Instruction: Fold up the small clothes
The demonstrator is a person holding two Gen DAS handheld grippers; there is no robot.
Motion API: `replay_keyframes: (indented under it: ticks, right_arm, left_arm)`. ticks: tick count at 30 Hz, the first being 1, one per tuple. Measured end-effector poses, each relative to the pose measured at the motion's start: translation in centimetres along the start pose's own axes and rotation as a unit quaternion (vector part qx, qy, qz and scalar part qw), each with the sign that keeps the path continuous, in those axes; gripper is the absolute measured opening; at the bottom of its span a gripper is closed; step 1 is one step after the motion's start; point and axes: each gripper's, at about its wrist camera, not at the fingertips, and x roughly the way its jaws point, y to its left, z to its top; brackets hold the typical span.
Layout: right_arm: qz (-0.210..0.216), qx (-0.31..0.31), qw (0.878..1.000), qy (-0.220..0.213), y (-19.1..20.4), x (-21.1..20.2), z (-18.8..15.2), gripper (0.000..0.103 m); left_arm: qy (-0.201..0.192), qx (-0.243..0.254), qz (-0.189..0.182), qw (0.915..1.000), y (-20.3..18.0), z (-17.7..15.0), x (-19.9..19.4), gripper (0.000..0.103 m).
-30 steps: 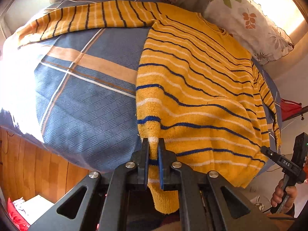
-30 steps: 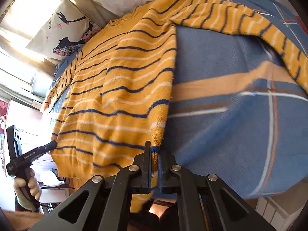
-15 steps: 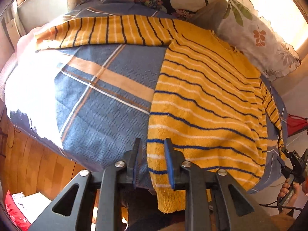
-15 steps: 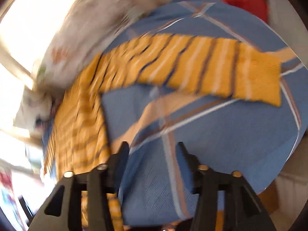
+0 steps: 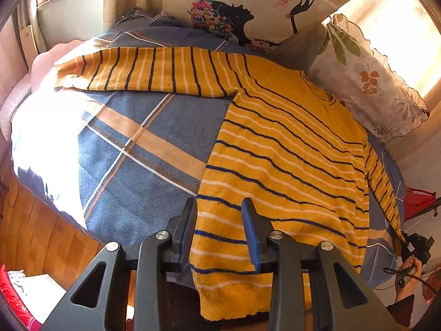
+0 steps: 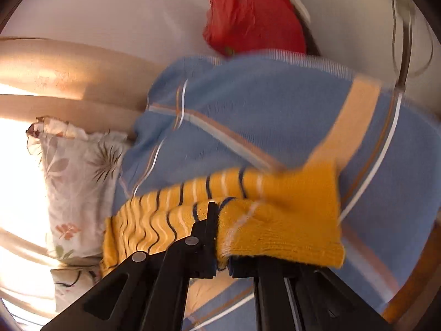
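A yellow sweater (image 5: 281,154) with dark and white stripes lies spread flat on the bed, one sleeve (image 5: 148,71) stretched out to the far left. My left gripper (image 5: 219,215) is open just above the sweater's bottom left corner, holding nothing. My right gripper (image 6: 220,215) is at the other sleeve; the sleeve's cuff end (image 6: 281,220) is bunched between its jaws, which look shut on it. One finger is hidden under the cloth. The right gripper also shows far right in the left wrist view (image 5: 413,245).
The bed has a blue plaid cover (image 5: 132,160). Two printed pillows (image 5: 369,82) lean at the head. A red cloth (image 6: 253,13) hangs past the bed's edge. Wooden floor (image 5: 38,237) lies left of the bed.
My left gripper let go of the sweater's hem and opened. My right gripper let go of the hem, swung to the right sleeve and closed on its cuff.
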Motion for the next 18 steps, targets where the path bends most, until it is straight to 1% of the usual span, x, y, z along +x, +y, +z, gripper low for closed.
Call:
replay_keyframes:
  ticks: [2, 5, 7, 9, 12, 14, 15, 18]
  right_arm:
    - [-0.013, -0.019, 0.999, -0.030, 1.2, -1.1, 2.1, 0.006]
    - [-0.019, -0.055, 0.997, -0.047, 4.5, -1.5, 3.8, 0.006]
    - [-0.023, -0.101, 0.993, -0.048, 7.7, -1.5, 3.5, 0.006]
    - [-0.013, -0.149, 0.988, -0.039, 11.1, -1.3, 2.1, 0.006]
    - [0.013, -0.231, 0.973, -0.007, 17.4, 0.3, -2.2, 0.006]
    - [0.037, -0.284, 0.958, 0.024, 21.8, 2.0, -6.3, 0.006]
    - [0.051, -0.317, 0.946, 0.043, 24.6, 3.1, -9.0, 0.006]
    - [0.077, -0.394, 0.911, 0.094, 30.5, 6.3, -16.5, 0.006]
  left_arm:
    - [-0.004, -0.007, -0.004, 1.0000, 0.3, 0.5, 0.3, 0.033]
    - [-0.004, -0.019, -0.013, 0.9997, 0.8, 1.1, 0.9, 0.033]
    - [-0.005, -0.025, -0.020, 0.9995, 1.1, 1.5, 1.2, 0.033]
    - [-0.007, -0.027, -0.029, 0.9992, 1.4, 2.0, 1.6, 0.033]
    - [-0.008, -0.031, -0.042, 0.9986, 2.2, 2.6, 2.1, 0.035]
    - [-0.006, -0.035, -0.049, 0.9982, 2.9, 2.9, 2.3, 0.035]
    - [-0.005, -0.038, -0.052, 0.9979, 3.3, 3.0, 2.5, 0.035]
    - [-0.004, -0.044, -0.056, 0.9975, 5.0, 3.3, 2.6, 0.036]
